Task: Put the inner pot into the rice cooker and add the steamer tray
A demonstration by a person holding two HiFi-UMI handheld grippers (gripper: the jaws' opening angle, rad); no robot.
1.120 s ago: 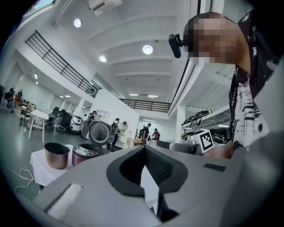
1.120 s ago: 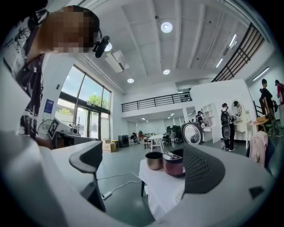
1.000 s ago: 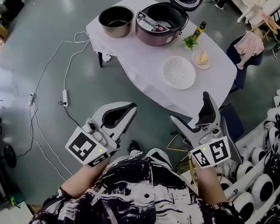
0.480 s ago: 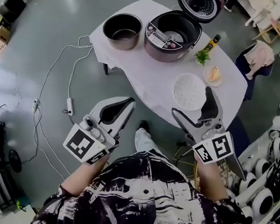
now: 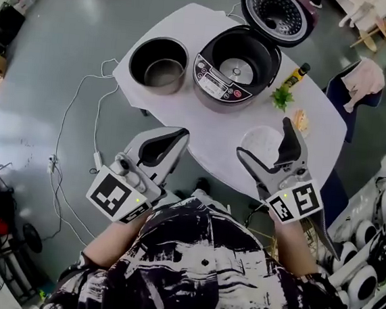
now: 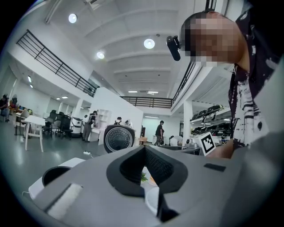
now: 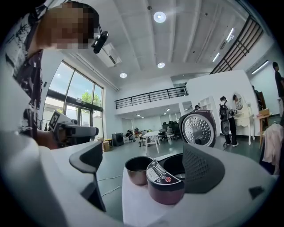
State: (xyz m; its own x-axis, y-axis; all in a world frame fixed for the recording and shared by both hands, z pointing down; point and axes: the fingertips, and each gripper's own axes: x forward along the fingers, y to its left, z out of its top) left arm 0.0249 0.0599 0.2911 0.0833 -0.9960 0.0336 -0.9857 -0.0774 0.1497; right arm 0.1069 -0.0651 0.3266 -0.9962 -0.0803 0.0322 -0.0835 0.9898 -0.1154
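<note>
Plainly, the inner pot (image 5: 159,64) sits on the tabletop (image 5: 202,125), not yet in place. The left hand-held gripper (image 5: 179,141), jaws together and empty, must open before meeting its rim. Beside the pot, the rice cooker (image 5: 237,65) stands open and empty. The right hand-held gripper (image 5: 264,138), jaws wide and holding nothing, could steady the opposite rim. The steamer tray (image 5: 252,142) lies near it.

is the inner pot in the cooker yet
No, the inner pot stands on the table beside the open cooker.
</note>
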